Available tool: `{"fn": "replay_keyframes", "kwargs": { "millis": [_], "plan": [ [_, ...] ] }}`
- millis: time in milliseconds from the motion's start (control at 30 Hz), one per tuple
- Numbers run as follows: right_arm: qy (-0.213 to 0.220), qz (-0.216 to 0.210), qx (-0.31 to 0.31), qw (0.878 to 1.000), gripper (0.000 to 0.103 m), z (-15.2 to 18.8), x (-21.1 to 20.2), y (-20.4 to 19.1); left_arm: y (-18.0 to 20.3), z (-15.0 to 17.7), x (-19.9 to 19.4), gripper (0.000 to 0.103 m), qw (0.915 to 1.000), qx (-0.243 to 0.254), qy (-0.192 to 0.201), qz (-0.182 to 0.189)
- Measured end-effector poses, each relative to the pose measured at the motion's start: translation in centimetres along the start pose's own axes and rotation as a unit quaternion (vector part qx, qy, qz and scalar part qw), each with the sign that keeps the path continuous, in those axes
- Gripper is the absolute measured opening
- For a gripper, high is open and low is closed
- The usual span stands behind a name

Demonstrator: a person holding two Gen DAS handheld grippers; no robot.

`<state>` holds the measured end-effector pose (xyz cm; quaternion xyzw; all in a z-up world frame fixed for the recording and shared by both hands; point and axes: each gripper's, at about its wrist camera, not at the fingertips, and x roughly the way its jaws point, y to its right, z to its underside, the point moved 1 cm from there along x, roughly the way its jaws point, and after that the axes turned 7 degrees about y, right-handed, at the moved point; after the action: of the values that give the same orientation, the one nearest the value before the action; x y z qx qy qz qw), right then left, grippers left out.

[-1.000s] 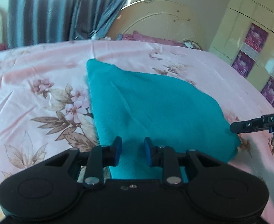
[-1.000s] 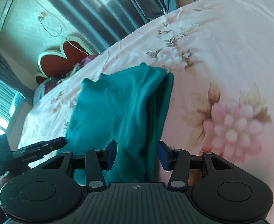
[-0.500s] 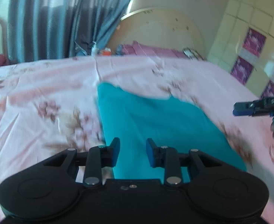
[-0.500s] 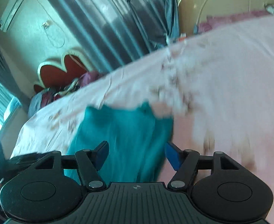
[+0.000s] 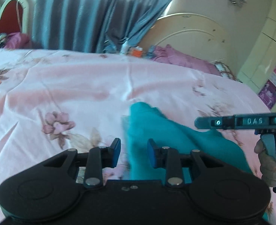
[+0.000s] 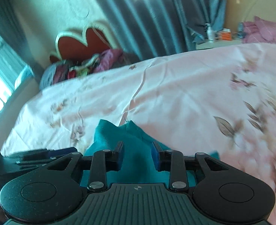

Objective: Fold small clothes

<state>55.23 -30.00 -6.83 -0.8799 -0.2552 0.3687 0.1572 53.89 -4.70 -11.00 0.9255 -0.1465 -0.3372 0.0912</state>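
A folded teal garment lies on the pink floral bedspread. It also shows in the right wrist view. My left gripper is open and empty, raised above the garment's near edge. My right gripper is open and empty, also raised over the garment. In the left wrist view the right gripper shows side-on, and its fingers hover above the garment's right part. In the right wrist view the left gripper's fingers show at the lower left.
Blue-grey curtains hang behind the bed. A cream headboard and purple pillows stand at the far right. A red heart-shaped headboard and a pile of clothes are at the far left.
Both grippers have lifted and pulled back from the garment, so the views tilt up toward the room. The garment stays folded on the bed. Both grippers stay open.
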Motion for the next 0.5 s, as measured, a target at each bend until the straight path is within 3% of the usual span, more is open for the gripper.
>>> {"fn": "replay_keyframes", "kwargs": {
  "millis": [100, 167, 300, 367, 467, 500],
  "plan": [
    [-0.020, 0.008, -0.036, 0.999, 0.032, 0.6, 1.9, -0.2, -1.4, 0.0, 0.4, 0.030, 0.9993, -0.034, -0.004, 0.014],
    [-0.027, 0.010, -0.055, 0.998, 0.046, 1.4, 2.7, -0.4, -2.3, 0.1, 0.7, 0.031, 0.9980, -0.056, -0.011, 0.029],
    [-0.027, 0.012, -0.113, 0.993, 0.050, 2.5, 3.5, -1.3, -3.0, 0.5, 1.3, 0.032, 0.9962, -0.071, -0.024, 0.043],
    [-0.024, 0.015, -0.140, 0.990, 0.030, 3.0, 3.6, -1.9, -3.0, 0.8, 1.4, 0.032, 0.9964, -0.070, -0.029, 0.039],
    [-0.017, 0.022, -0.184, 0.983, 0.030, 3.8, 3.7, -3.1, -2.5, 0.9, 0.8, 0.032, 0.9969, -0.057, -0.027, 0.046],
    [-0.022, 0.022, -0.183, 0.983, 0.025, 3.9, 4.0, -3.1, -2.2, 1.1, 0.8, 0.032, 0.9971, -0.049, -0.030, 0.050]
  ]
}}
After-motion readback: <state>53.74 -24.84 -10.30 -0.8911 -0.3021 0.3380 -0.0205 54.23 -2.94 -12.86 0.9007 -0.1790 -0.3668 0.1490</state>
